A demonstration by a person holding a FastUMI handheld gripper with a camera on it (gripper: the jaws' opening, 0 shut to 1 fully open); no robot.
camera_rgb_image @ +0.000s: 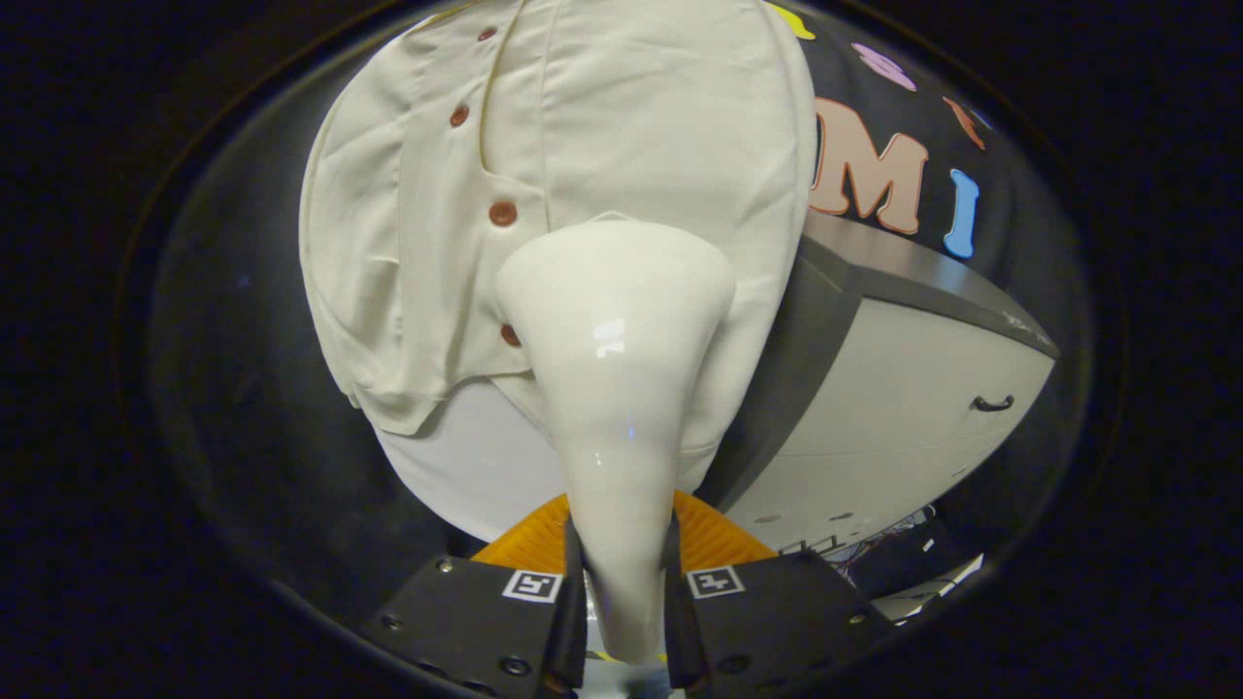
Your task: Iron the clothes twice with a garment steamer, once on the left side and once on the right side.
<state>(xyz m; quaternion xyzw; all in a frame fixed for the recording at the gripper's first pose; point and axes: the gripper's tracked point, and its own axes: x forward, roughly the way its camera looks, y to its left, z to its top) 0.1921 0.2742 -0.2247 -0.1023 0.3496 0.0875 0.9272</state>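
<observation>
Between the two fingers of the gripper (pixel 621 592) sits the neck of the garment steamer (pixel 617 359), both fingers pinched tight against it, and its wide glossy head rises just ahead of them toward the cream shirt (pixel 621 126). That shirt hangs right beyond the steamer, button placket running down with brownish buttons (pixel 502 214) beside the head, which looks to be over the lower part of the panel next to the placket; can't tell if it's actually touching the fabric or just hovering. If I were doing this pass I'd keep the head flat to the cloth and pull one slow straight stroke along the panel, staying off the buttons so it doesn't snag, and watch the loose flap (pixel 388 388) hanging beside the head so it doesn't bunch up. Grip seems low on the neck, so I'd guess the head could wobble if pushed too hard. A white cabinet (pixel 913 408) with a dark top and a small handle stands beside the shirt. As for writing: no brand or label visible on the steamer or shirt, just two square black-and-white markers (pixel 531 585) on the gripper body, nothing readable.
</observation>
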